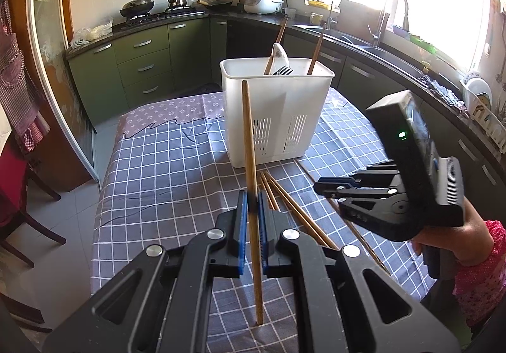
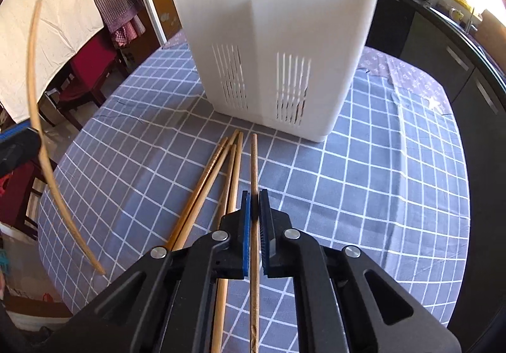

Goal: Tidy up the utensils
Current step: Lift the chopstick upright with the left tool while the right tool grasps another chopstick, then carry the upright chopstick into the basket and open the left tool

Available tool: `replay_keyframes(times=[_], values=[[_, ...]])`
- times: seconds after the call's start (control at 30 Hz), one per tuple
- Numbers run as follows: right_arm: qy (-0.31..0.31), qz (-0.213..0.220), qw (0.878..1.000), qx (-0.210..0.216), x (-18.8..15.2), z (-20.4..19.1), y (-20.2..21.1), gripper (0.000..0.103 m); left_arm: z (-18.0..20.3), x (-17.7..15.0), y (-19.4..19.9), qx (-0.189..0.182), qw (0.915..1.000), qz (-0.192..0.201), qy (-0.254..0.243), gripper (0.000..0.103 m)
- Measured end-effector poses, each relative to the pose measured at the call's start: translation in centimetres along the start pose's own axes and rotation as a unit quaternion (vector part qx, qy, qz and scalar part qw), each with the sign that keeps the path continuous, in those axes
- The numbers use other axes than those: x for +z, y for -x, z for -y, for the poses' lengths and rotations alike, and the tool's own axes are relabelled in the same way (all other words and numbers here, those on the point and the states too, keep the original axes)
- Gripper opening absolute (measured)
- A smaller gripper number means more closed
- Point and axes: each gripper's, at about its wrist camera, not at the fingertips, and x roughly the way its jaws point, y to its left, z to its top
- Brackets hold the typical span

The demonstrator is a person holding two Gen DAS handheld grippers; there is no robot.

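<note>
Left claw (image 1: pixel 253 204) clamped on chopstick (image 1: pixel 251 163), stick near upright, lower tip close above tablecloth (image 1: pixel 158 163). Right claw (image 2: pixel 255 207) nipped tight on second chopstick (image 2: pixel 254 169); stick runs along claw's own line, far end aimed at caddy (image 2: pixel 272 46). Loose sticks (image 2: pixel 218 176) lie on cloth just left of right claw, same heading. Caddy stands straight ahead of both claws, already holds spoon (image 1: pixel 280 55), fork (image 1: pixel 283 70), two sticks. Right claw nearer caddy; its stick likely needs tipping upright before drop over rim.
</note>
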Motion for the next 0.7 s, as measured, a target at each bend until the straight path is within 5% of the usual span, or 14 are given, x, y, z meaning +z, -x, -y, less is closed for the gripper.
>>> replay_keyframes(times=[0.43, 0.7], values=[[-0.044, 0.171, 0.984, 0.013, -3.6, 2.5, 14.2, 0.006, -0.2, -0.1, 1.0, 0.0, 0.9999, 0.013, -0.002, 0.007], [-0.045, 0.197, 0.979, 0.01, -6.4, 2.3, 17.0, 0.006, 0.0, 0.0, 1.8, -0.001, 0.9997, 0.023, -0.008, 0.007]])
